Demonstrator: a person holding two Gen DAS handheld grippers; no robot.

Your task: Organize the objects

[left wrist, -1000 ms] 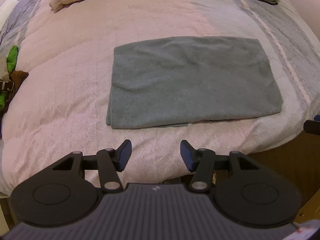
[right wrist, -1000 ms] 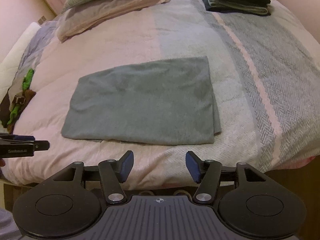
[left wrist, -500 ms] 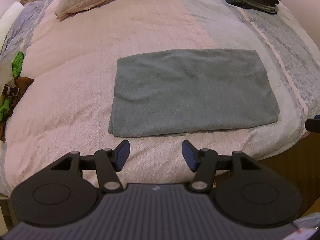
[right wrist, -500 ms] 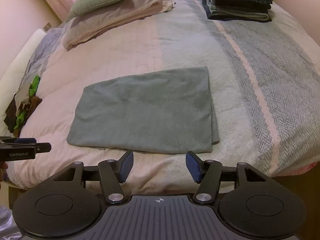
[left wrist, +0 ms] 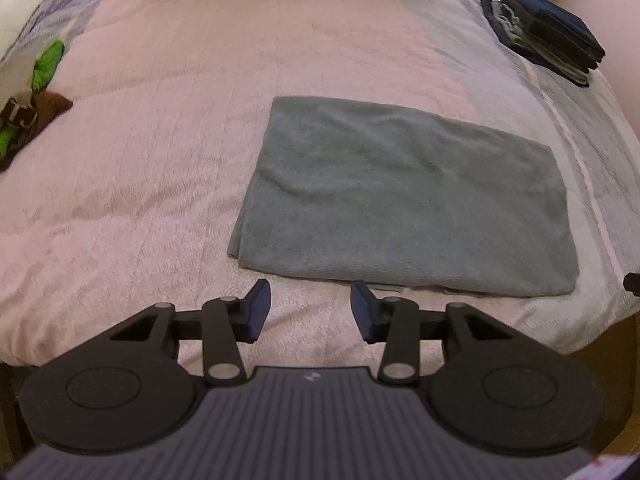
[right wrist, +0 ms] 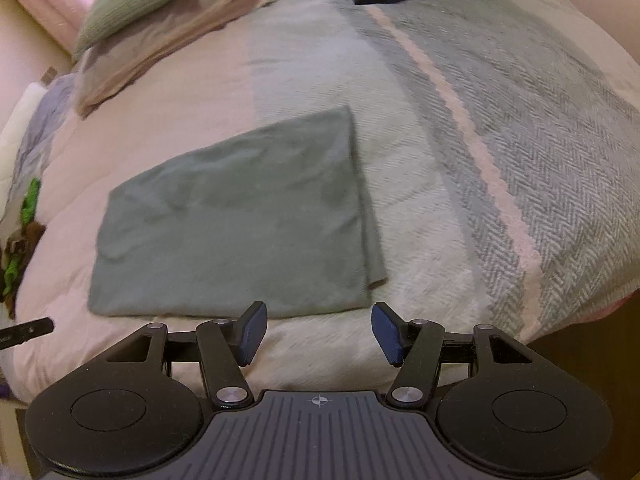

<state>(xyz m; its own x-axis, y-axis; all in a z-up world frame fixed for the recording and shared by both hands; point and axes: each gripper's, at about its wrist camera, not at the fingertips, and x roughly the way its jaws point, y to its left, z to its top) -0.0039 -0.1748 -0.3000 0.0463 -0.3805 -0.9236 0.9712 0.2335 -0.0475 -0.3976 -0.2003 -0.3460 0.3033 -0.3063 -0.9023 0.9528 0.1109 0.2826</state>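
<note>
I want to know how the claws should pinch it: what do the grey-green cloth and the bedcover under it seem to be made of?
The grey-green cloth looks like soft terry or microfibre: matte, fine nap, limp layered edges. The bedcover looks like a woven or quilted textile, matte, with a herringbone weave showing on its grey part in the right wrist view. Exact fibres cannot be told.

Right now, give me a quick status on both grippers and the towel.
Left gripper empty, closing, short of the gray towel. Right gripper open, empty, at its near edge. Towel folded flat on the bed. Nothing in the way.
</note>
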